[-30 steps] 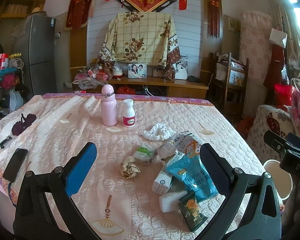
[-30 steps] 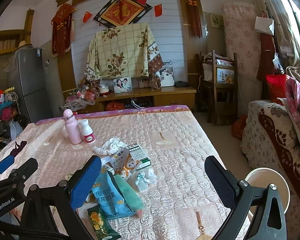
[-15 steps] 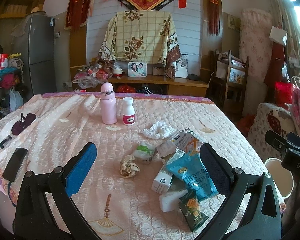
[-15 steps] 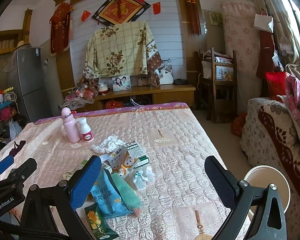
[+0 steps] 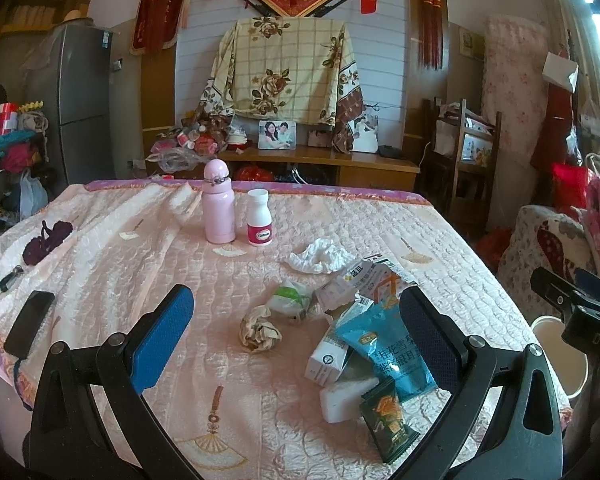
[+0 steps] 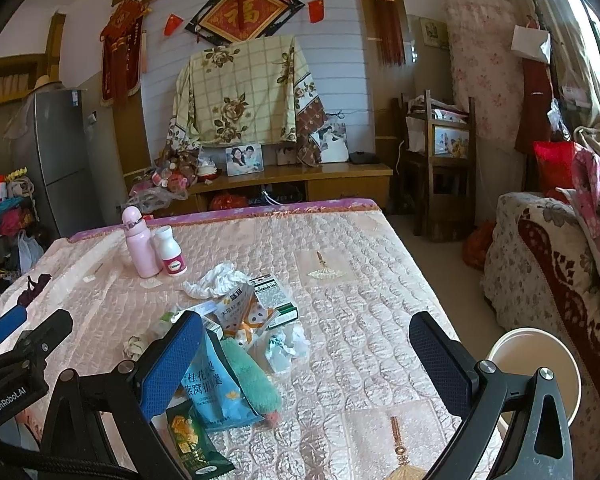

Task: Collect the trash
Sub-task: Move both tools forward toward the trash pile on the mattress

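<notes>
Left wrist view showed the left gripper [image 5: 296, 332] spread wide, a crumpled paper ball [image 5: 259, 327] between its jaws; right gripper [image 6: 306, 354] also gaped, empty.

The white bin [image 5: 558, 354] is mostly blocked by the other gripper and the table edge in the left wrist view. A white block [image 5: 342, 398] is half buried under the blue snack bag [image 5: 392, 350]. The dark green packet [image 6: 194, 446] gets partly covered by a gripper finger in the right wrist view.
</notes>
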Available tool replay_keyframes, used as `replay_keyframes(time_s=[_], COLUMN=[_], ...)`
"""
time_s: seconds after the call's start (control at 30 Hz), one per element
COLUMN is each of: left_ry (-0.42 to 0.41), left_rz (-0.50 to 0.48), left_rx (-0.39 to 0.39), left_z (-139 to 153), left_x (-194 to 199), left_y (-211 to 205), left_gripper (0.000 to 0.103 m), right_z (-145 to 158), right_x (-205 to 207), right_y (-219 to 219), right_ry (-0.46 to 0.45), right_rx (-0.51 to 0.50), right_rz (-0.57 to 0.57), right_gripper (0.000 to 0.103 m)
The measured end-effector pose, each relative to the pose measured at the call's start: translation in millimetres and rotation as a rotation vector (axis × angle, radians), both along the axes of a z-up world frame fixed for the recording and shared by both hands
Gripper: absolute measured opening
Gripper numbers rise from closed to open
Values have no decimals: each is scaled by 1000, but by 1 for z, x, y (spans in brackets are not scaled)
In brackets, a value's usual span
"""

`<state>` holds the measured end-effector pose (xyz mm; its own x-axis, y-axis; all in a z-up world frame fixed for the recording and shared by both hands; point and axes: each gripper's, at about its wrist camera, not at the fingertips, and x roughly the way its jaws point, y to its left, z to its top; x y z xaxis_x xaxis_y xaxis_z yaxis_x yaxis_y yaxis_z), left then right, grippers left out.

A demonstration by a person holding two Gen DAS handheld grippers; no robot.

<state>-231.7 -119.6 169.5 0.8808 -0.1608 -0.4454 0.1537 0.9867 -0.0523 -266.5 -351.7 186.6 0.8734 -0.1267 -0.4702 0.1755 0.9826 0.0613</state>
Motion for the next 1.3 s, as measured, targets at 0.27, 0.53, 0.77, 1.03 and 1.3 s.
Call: replay_keyframes(time_s=[0.27, 0.53, 0.77, 1.03, 1.3], left_ry=[18, 29, 41, 62, 81], left_rz=[4, 4, 5, 10, 17], left_rx=[-2, -3, -2, 1, -3], left_z=[-2, -2, -5, -11, -16], left_x=[4, 8, 13, 20, 26], left_y=[-1, 3, 3, 7, 11], left_gripper=[102, 102, 102, 102, 102], right_z=[-7, -10, -15, -22, -27], right_x=[3, 6, 12, 17, 22], right_y=[-1, -3, -5, -4, -1], right_ry=[18, 33, 55, 86, 111], right_rx=[20, 29, 49, 54, 49], right_rz=[6, 11, 26, 51, 69], right_gripper=[102, 102, 102, 102, 102])
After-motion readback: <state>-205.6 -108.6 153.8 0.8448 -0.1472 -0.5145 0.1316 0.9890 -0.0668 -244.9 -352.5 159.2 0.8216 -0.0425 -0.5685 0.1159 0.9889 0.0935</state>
